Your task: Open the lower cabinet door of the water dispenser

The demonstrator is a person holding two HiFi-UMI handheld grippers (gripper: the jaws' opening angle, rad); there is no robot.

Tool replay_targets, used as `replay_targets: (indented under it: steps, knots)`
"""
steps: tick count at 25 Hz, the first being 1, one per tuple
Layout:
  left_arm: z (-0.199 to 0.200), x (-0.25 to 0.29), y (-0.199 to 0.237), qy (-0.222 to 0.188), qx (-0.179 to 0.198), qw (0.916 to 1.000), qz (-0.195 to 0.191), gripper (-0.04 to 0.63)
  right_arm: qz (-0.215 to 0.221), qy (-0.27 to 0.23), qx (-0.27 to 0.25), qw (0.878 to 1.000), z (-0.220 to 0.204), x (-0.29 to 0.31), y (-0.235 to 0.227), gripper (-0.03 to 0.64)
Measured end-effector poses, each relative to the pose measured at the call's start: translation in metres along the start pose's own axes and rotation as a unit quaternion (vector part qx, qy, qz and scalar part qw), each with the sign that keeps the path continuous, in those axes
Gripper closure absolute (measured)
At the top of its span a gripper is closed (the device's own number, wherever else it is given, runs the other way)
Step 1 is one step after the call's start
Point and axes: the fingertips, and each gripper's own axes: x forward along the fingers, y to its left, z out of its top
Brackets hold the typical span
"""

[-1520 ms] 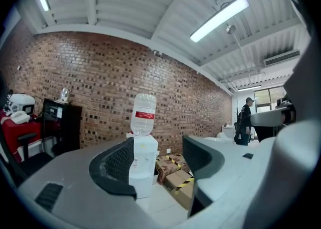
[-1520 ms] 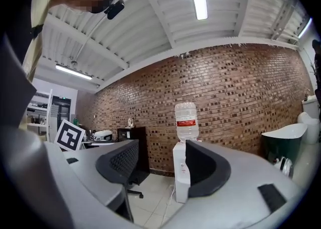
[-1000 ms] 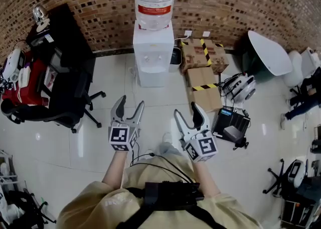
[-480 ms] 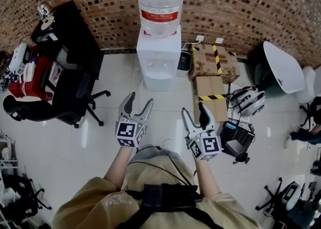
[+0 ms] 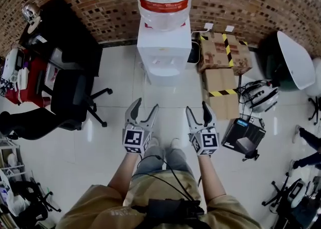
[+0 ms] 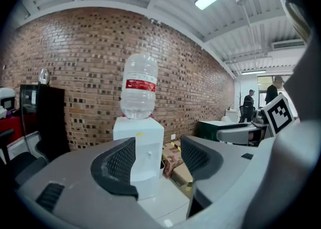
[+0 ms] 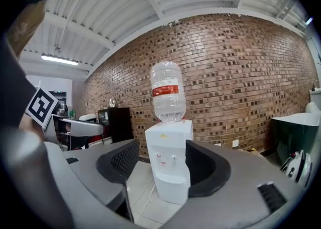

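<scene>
Change: you've closed in vs a sec ago. The water dispenser (image 5: 163,47) looks bigger at far centre in head view, and there's less floor btwn it and your grippers.
L gripper: left gripper (image 5: 145,105) has jaws apart w/ nothing held. The dispenser shows thru the gap, still well apart.
R gripper: right gripper (image 5: 197,107) is also released and empty, aimed at the dispenser front.
Door: lower cabinet door (image 7: 171,187) sits low on the front facing you and looks shut. Handle is too small to tell.
Meaning: approach only, no contact yet, so prob. go nearer and lower.
Watch: cardboard boxes (image 5: 220,52) just right of the dispenser.
</scene>
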Motion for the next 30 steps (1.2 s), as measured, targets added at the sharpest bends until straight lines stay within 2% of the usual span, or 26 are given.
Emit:
replay_targets:
  steps: [3,8,10,12,13,14,18,20,22,23,24,26,28,30]
  knots:
    - [-0.077,0.038,0.024,-0.001,0.013,0.9999,0.010,0.330,0.013,0.004,-0.031,0.999,-0.072,0.045,-0.013,0.322]
    - [-0.225,0.116,0.079,-0.012,0.008,0.9994,0.030,0.330,-0.011,0.012,-0.046,0.999,-0.229,0.145,-0.071,0.322]
    - [-0.263,0.143,0.092,-0.028,0.007,0.9992,0.027,0.330,-0.021,0.014,-0.035,0.999,-0.287,0.184,-0.101,0.322]
    - [-0.288,0.165,0.099,-0.056,0.009,0.9983,0.013,0.326,-0.009,0.033,-0.035,0.999,-0.340,0.222,-0.122,0.321]
    - [-0.298,0.174,0.102,-0.070,0.009,0.9975,0.002,0.297,0.001,0.048,-0.043,0.998,-0.361,0.240,-0.129,0.187]
    - [-0.307,0.181,0.104,-0.079,0.009,0.9968,-0.006,0.296,0.011,0.056,-0.051,0.997,-0.377,0.256,-0.134,0.120]
    - [-0.342,0.198,0.109,-0.089,0.021,0.9957,-0.015,0.295,0.045,0.027,-0.039,0.998,-0.410,0.309,-0.157,0.123]
    - [-0.352,0.196,0.111,-0.085,0.029,0.9959,-0.013,0.265,0.049,-0.002,0.028,0.998,-0.414,0.329,-0.175,0.156]
    - [-0.355,0.186,0.115,-0.078,0.016,0.9968,-0.007,0.264,0.041,-0.057,0.127,0.989,-0.400,0.344,-0.197,0.158]
    - [-0.354,0.180,0.117,-0.076,0.004,0.9971,-0.003,0.265,0.037,-0.067,0.138,0.988,-0.397,0.352,-0.205,0.158]
    - [-0.352,0.174,0.120,-0.076,-0.006,0.9971,0.001,0.264,0.031,-0.052,0.113,0.992,-0.402,0.362,-0.209,0.158]
    - [-0.348,0.165,0.126,-0.076,-0.014,0.9969,0.010,0.265,0.029,0.012,0.029,0.999,-0.431,0.381,-0.210,0.161]
    - [-0.347,0.161,0.130,-0.076,-0.002,0.9970,0.016,0.265,0.043,0.056,-0.032,0.997,-0.458,0.393,-0.204,0.201]
    - [-0.349,0.158,0.132,-0.073,0.016,0.9970,0.018,0.264,0.064,0.062,-0.067,0.994,-0.467,0.403,-0.192,0.229]
